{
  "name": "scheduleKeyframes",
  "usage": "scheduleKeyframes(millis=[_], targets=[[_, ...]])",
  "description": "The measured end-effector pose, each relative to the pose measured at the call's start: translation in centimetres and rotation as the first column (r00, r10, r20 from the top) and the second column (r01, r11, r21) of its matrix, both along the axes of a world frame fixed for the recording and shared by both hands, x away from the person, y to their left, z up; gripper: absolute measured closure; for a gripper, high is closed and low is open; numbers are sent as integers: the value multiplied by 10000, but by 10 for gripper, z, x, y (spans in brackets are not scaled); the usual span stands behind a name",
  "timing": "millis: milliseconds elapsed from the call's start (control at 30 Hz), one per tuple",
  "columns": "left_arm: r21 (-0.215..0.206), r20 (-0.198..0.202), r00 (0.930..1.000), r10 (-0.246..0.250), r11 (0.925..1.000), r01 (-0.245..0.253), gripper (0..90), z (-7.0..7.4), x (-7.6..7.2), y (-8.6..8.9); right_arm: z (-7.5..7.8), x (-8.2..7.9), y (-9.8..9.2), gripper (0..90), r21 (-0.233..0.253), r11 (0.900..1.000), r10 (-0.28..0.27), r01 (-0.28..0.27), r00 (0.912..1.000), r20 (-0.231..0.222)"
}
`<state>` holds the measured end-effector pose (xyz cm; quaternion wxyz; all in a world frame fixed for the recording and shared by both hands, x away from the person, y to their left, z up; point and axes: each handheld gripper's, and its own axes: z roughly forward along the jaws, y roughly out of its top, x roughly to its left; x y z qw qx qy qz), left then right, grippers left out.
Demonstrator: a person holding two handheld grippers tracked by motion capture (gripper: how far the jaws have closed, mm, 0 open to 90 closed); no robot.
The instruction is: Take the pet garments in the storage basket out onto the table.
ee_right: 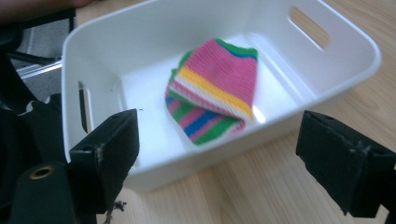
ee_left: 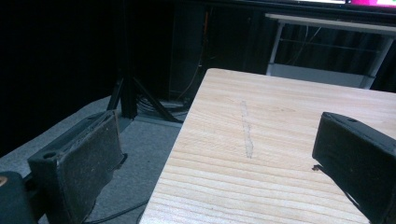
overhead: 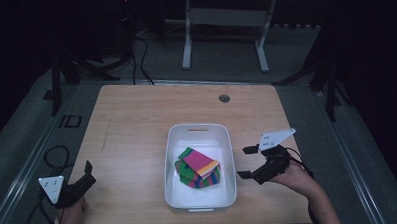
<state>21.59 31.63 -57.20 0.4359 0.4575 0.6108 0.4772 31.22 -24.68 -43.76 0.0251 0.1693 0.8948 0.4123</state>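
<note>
Desk [overhead: 137,124]: light wood, with a round hole [overhead: 224,98] near its far edge.
Bin [overhead: 173,158]: white, at mid-desk toward the near edge, a handle slot in each end wall.
Cloth [overhead: 198,167]: folded, striped pink, green, yellow and blue, lying inside the bin.
Left gripper [overhead: 86,177]: over the desk's near left corner, jaws wide, holding nothing.
Right gripper [overhead: 247,163]: just right of the bin, jaws wide and empty, facing the bin's side.
</note>
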Motion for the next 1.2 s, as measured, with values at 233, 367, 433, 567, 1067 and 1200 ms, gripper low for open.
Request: scheduleKeyframes(millis=[233,367,433,567,1067,1200], targets=[[38,-15,10000,-28,10000,28,19,0,0,0,3,5,31,133,20,9989,470,-470,9988,159],[65,-10,10000,-61,10000,61,18,0,0,0,0,10,49,131,-160,9980,610,-613,9980,-130],[52,-3,10000,-59,10000,59,19,0,0,0,-2,12,58,129,-252,9972,693,-698,9973,-225],[15,21,10000,-85,10000,85,19,0,0,0,-7,16,76,133,-531,9937,974,-988,9948,-292],[-29,90,9997,-243,9997,243,18,0,0,1,-27,29,149,146,-1340,9821,1244,-1326,9899,-675],[-85,87,9994,-321,9994,322,18,0,0,1,-38,33,168,173,-1978,9751,926,-1005,9945,-487]])
